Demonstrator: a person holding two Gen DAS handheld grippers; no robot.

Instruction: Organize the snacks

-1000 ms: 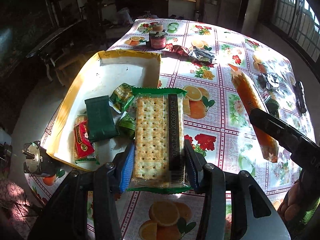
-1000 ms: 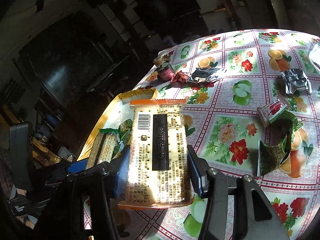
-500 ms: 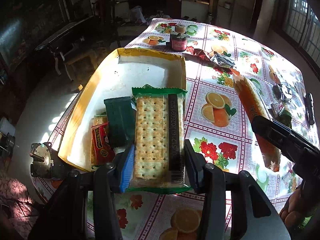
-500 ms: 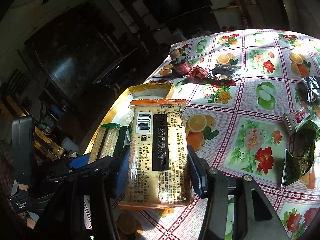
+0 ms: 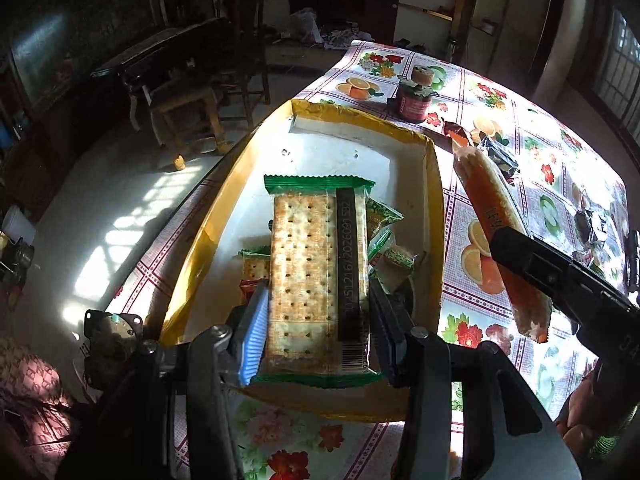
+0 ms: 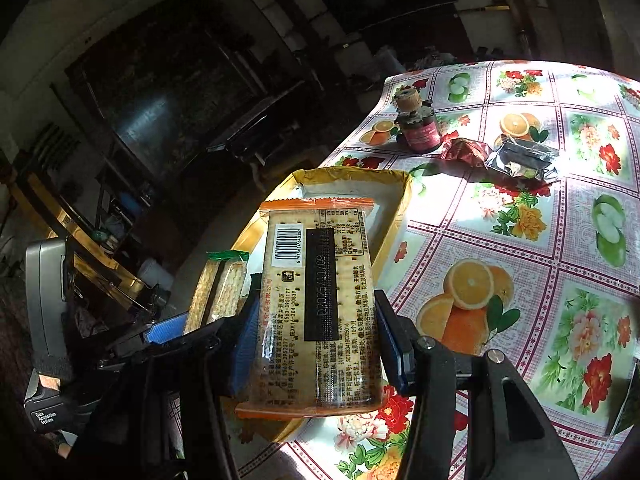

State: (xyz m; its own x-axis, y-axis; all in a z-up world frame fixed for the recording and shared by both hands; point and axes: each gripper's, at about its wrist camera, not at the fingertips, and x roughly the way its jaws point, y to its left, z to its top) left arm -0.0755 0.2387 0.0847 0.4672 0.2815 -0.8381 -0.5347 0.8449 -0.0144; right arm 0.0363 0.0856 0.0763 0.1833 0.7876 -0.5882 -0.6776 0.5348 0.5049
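My left gripper (image 5: pixel 316 332) is shut on a green-edged cracker pack (image 5: pixel 316 264), held above the yellow-rimmed white box (image 5: pixel 344 152). Several small snack packets (image 5: pixel 394 256) lie in the box beneath it. My right gripper (image 6: pixel 316 344) is shut on an orange-edged cracker pack (image 6: pixel 320 304), hanging over the box's near right corner (image 6: pixel 384 248). In the left wrist view that orange pack (image 5: pixel 496 224) shows edge-on to the right of the box, with the right gripper's dark finger (image 5: pixel 560 276) across it. The green pack (image 6: pixel 218 284) appears at left in the right wrist view.
A flowered, fruit-print tablecloth (image 6: pixel 500 248) covers the table. A small dark jar (image 6: pixel 418 128), a red wrapper (image 6: pixel 464 152) and a silver packet (image 6: pixel 520 158) lie beyond the box. More wrappers (image 5: pixel 592 224) sit at the far right. Chairs (image 5: pixel 188 96) stand off the table's left edge.
Both grippers have carried their cracker packs leftward toward the box. The green pack now hangs over the box's inside, and the orange pack has come up beside the box's right wall.
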